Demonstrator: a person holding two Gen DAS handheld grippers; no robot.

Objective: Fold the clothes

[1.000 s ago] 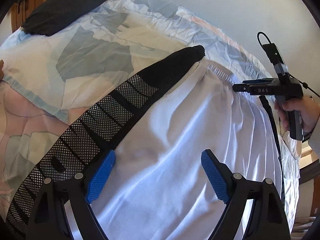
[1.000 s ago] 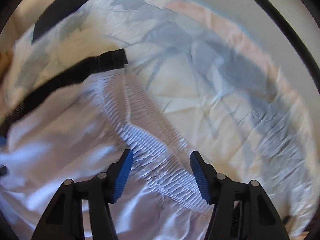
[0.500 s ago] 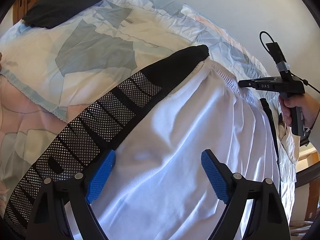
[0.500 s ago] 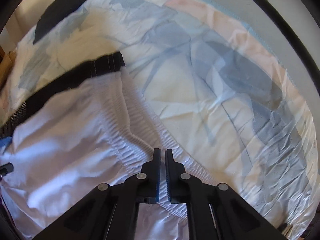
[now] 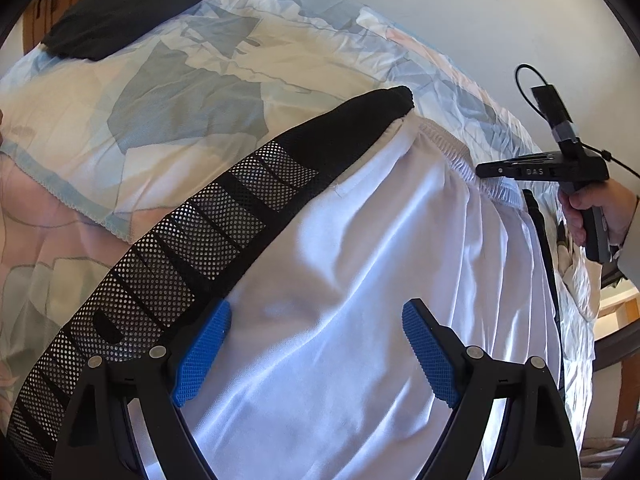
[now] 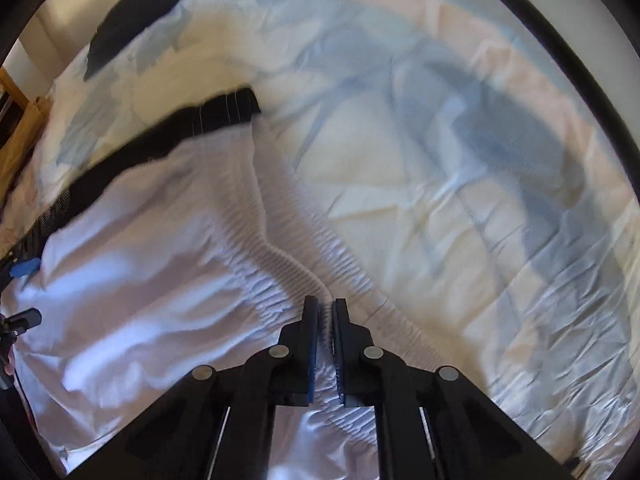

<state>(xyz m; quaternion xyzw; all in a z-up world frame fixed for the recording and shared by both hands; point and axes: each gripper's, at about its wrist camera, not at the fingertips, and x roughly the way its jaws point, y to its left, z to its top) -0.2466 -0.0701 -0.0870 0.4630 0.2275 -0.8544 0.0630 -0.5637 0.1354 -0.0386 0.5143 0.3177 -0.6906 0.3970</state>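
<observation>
White shorts (image 5: 360,280) with a black mesh side stripe (image 5: 224,224) lie spread on a bed. My left gripper (image 5: 316,356) is open and hovers over the white fabric near the stripe, holding nothing. My right gripper (image 6: 327,320) is shut on the ribbed elastic waistband (image 6: 280,256) of the shorts and lifts it a little. In the left wrist view the right gripper (image 5: 486,170) shows pinching the waistband (image 5: 452,152) at the far right. The right wrist view is motion-blurred.
The bed has a wrinkled patterned quilt (image 5: 180,92) in pale blue, cream and pink. A black garment (image 5: 120,4) lies at the far corner of the bed. A wooden bed frame (image 6: 20,120) shows at the left. A plain wall stands behind.
My right gripper went from open around the waistband to shut on it, and now pulls it up slightly. My left gripper stayed open over the shorts.
</observation>
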